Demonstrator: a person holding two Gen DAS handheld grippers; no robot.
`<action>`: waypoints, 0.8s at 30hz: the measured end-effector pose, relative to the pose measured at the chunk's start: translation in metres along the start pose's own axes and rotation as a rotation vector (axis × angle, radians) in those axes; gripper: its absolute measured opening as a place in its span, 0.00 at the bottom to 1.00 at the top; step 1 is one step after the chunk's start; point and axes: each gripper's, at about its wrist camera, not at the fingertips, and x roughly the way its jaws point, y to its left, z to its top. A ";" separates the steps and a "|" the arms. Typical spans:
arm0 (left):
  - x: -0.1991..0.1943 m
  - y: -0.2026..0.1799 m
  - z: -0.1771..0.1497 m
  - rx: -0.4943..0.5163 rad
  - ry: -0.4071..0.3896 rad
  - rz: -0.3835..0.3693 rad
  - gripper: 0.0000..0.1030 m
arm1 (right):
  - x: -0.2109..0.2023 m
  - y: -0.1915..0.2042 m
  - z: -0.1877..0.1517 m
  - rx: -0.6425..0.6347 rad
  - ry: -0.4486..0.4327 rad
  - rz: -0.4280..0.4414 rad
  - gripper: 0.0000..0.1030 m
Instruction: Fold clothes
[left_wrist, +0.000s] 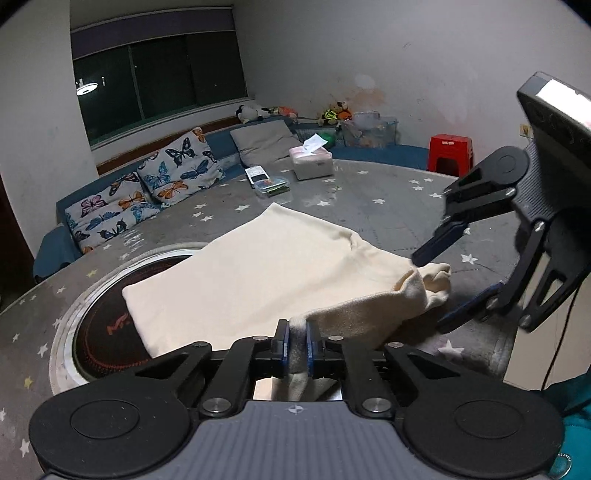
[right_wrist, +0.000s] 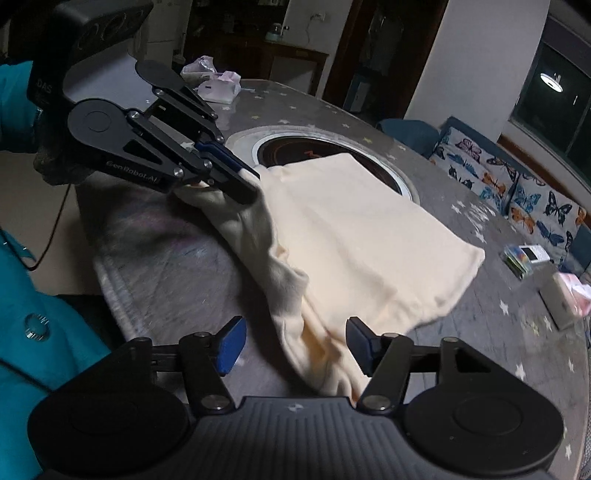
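Observation:
A cream garment (left_wrist: 258, 273) lies partly folded on the round grey star-patterned table (left_wrist: 369, 199), its far part flat and its near edge bunched. My left gripper (left_wrist: 297, 332) is shut on a fold of that near edge; cloth is pinched between the blue pads. In the right wrist view the same left gripper (right_wrist: 243, 184) clamps the garment's (right_wrist: 362, 236) corner at the left. My right gripper (right_wrist: 295, 341) stands open, its blue fingers (right_wrist: 231, 345) straddling the bunched near edge without pressing it. From the left wrist it shows at the right (left_wrist: 439, 288), jaws apart beside the cloth's rolled end.
A round inset hotplate (left_wrist: 110, 325) sits in the table, half covered by the garment. A tissue box (left_wrist: 312, 160) and small packets (left_wrist: 267, 182) lie at the far side. Butterfly cushions (left_wrist: 147, 192) line a bench behind. A red stool (left_wrist: 450, 153) stands beyond. A teal sleeve (right_wrist: 22, 295) is near left.

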 end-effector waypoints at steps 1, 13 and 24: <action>0.001 0.001 0.000 -0.002 0.003 -0.004 0.09 | 0.004 0.000 0.001 -0.004 -0.004 0.002 0.58; -0.016 -0.002 -0.023 0.031 0.029 0.009 0.43 | 0.028 -0.024 0.011 0.100 0.020 0.078 0.16; -0.015 -0.016 -0.048 0.200 0.065 0.077 0.45 | 0.025 -0.034 0.021 0.159 0.001 0.071 0.13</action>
